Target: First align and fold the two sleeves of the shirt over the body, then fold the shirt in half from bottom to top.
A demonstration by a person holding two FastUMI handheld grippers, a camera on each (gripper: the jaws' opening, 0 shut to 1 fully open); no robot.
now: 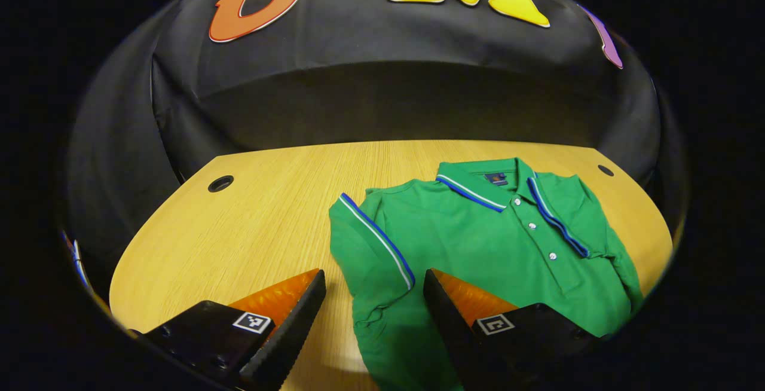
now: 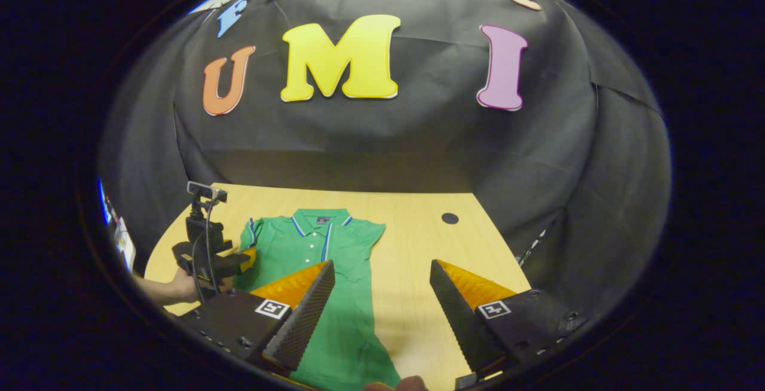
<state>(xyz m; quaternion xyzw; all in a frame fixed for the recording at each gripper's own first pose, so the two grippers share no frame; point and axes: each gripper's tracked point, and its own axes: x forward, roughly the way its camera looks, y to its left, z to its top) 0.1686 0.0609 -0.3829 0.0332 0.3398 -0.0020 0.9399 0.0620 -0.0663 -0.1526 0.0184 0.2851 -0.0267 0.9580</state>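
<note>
Looking along the left gripper (image 1: 375,301), I see its fingers spread apart with nothing between them, hovering just above the green polo shirt (image 1: 478,247) that lies flat on the wooden table (image 1: 251,229). Directly ahead of the gap sits the near sleeve (image 1: 370,247), its striped cuff already lying over the shirt body. Beyond and to the right, the far sleeve (image 1: 588,229) also appears turned in toward the button placket, though the fisheye curve makes that edge hard to judge.

From the right gripper (image 2: 382,307), fingers likewise apart and empty, the shirt lies ahead and to the left, its lower part running under the left finger toward me. The other gripper is farther off to the left, held by a hand (image 2: 179,286) beside the shirt's shoulder.

I judge the sleeve folds done or nearly so, and the bottom-to-top fold not yet begun. My next move calls for bringing both grippers back to the hem corners, closing on a single edge each, and lifting evenly toward the collar (image 1: 478,191).
</note>
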